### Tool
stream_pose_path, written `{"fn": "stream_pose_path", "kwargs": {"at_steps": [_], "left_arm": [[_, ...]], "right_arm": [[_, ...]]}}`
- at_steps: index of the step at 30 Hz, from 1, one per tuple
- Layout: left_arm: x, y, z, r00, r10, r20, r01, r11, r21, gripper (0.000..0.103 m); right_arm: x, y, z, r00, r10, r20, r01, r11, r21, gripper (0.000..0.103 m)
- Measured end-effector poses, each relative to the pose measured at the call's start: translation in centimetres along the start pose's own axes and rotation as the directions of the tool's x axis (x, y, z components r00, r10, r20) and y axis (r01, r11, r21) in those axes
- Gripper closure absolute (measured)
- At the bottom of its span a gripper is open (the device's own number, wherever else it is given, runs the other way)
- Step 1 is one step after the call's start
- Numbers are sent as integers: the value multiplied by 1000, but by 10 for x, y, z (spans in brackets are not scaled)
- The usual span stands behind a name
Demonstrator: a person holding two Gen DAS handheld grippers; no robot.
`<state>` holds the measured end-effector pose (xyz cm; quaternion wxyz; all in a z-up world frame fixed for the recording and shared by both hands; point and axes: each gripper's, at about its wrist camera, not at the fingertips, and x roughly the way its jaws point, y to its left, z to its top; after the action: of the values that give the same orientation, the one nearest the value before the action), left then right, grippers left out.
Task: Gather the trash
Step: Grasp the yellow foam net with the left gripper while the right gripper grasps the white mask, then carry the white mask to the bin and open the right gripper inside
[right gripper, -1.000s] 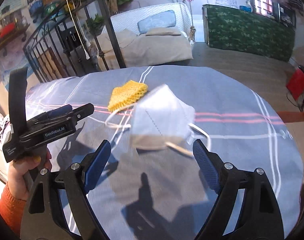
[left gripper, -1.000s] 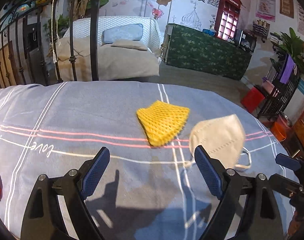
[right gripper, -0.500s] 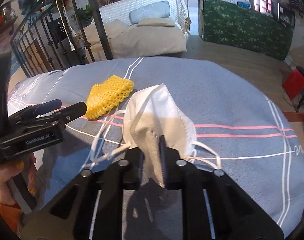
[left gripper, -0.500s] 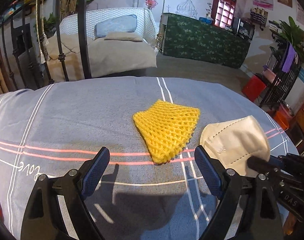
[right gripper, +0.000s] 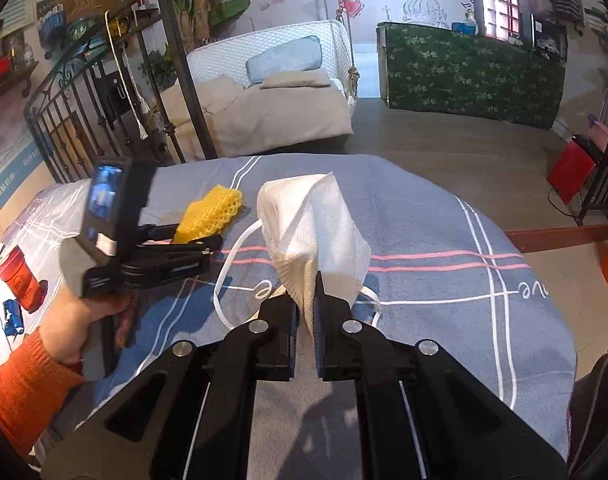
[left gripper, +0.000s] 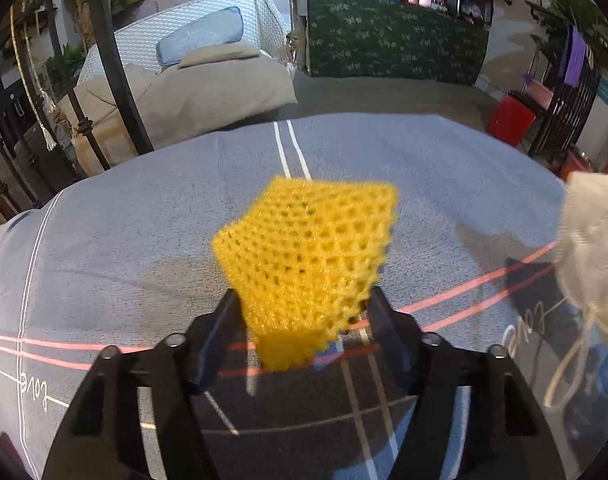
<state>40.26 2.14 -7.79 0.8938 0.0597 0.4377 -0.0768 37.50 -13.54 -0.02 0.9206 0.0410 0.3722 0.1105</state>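
Observation:
My left gripper (left gripper: 301,312) is shut on a yellow foam net (left gripper: 308,256) and holds it just above the grey-blue tablecloth (left gripper: 103,248). The net and the left gripper also show in the right wrist view (right gripper: 209,216). My right gripper (right gripper: 306,300) is shut on a white face mask (right gripper: 312,228) and holds it upright above the cloth, its ear loops hanging down. The mask shows at the right edge of the left wrist view (left gripper: 592,252).
A red can (right gripper: 17,276) and a small blue object (right gripper: 12,316) lie at the table's left edge. Beyond the table stand a black iron railing (right gripper: 83,120), a white wicker swing seat (right gripper: 271,92), a green-covered counter (right gripper: 472,72) and a red box (right gripper: 570,168).
My left gripper moved forward and closed on the yellow net, lifting it. My right gripper, shut on the mask half a second ago, has raised it off the cloth.

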Motion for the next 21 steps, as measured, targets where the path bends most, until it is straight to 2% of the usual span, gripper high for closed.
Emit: {"fn": "stream_pose_path", "kwargs": {"at_steps": [3,5,8,21], "left_arm": [[0,0,0,1000,9,11,-9,1000,1,57],[0,1,2,1000,7,10,-7,1000,-3,70],[-3,2,3,1000,-8,16,9,1000,-19,78],[-60,-26,-27,990,-77,117,81,996,-35,80]], "right_arm": [[-5,-3,-4,1000,-4,8,4,1000,6,96],[-7,-4,-7,1000,1,12,-1,1000,12,96],[-13,-8,-12,1000,-8,21,7,1000,14,96],[-63,-37,-53,997,-42,69,38,998,51,96]]}}
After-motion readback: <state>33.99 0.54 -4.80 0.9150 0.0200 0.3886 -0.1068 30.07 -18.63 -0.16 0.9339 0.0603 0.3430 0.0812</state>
